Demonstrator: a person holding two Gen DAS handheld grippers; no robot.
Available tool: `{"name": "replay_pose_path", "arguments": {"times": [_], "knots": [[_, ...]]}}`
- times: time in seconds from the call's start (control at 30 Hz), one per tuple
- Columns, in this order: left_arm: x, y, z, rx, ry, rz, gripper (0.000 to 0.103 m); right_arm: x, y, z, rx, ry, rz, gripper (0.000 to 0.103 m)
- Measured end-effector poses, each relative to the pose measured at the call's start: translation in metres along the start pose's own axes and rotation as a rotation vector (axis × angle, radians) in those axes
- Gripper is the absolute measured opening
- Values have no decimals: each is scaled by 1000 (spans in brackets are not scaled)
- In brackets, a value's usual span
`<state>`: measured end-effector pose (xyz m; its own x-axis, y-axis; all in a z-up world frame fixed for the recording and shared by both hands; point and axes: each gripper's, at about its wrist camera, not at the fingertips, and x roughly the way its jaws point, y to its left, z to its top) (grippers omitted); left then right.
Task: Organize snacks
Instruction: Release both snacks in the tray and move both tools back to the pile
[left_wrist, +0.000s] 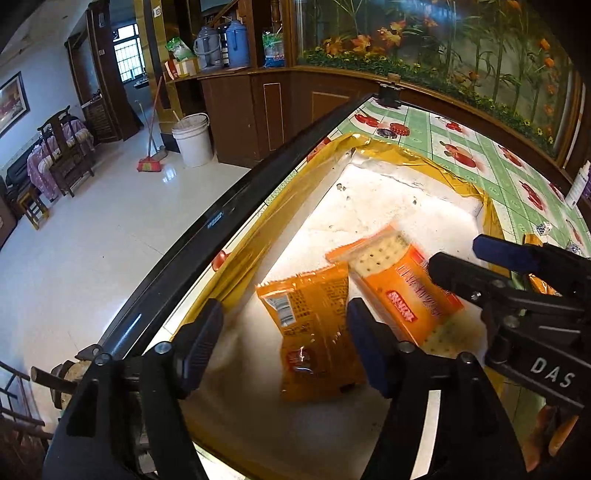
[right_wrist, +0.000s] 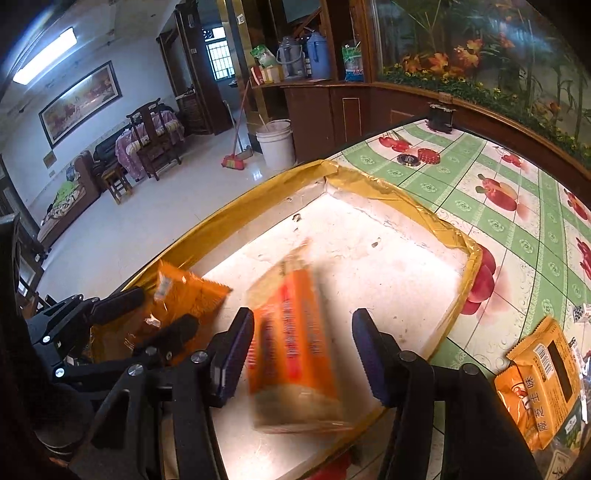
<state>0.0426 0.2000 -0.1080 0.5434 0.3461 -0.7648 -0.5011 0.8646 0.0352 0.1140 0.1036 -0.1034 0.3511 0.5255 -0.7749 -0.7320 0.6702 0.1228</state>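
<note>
A shallow white tray with a gold foil rim (left_wrist: 424, 155) (right_wrist: 436, 218) sits on the table. An orange snack packet (left_wrist: 314, 325) (right_wrist: 184, 291) lies in it, back side up. An orange cracker packet (left_wrist: 399, 291) (right_wrist: 291, 354) is beside it, blurred with motion, inside the tray and below my right gripper. My left gripper (left_wrist: 284, 347) is open over the first packet, holding nothing. My right gripper (right_wrist: 303, 354) is open, its fingers apart on either side of the cracker packet and not touching it. Another orange packet (right_wrist: 543, 380) lies on the tablecloth to the right of the tray.
The table has a green fruit-print cloth (right_wrist: 517, 206) and a black edge (left_wrist: 229, 206). A bottle cap and a small ring (right_wrist: 417, 157) lie at the far end. A wooden cabinet with a plant display (left_wrist: 443, 55) stands behind. A white bucket (left_wrist: 192, 138) and broom stand on the floor.
</note>
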Motion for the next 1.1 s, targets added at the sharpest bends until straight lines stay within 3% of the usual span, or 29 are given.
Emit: {"name": "replay_pose_path", "arguments": {"times": [0.13, 0.27, 0.53, 0.8, 1.1], "knots": [[-16, 2, 1, -24, -43, -8, 77, -24, -12, -4, 22, -42, -15, 68], [-35, -5, 2, -35, -71, -56, 81, -59, -35, -22, 83, -92, -33, 85], [-64, -63, -7, 69, -98, -180, 83, -123, -100, -89, 243, -119, -116, 85], [-72, -129, -24, 179, -41, -272, 84, -177, -165, -162, 413, -126, -188, 87], [-91, -186, -45, 307, -30, -342, 84, -204, -186, -192, 437, -139, -258, 87]]}}
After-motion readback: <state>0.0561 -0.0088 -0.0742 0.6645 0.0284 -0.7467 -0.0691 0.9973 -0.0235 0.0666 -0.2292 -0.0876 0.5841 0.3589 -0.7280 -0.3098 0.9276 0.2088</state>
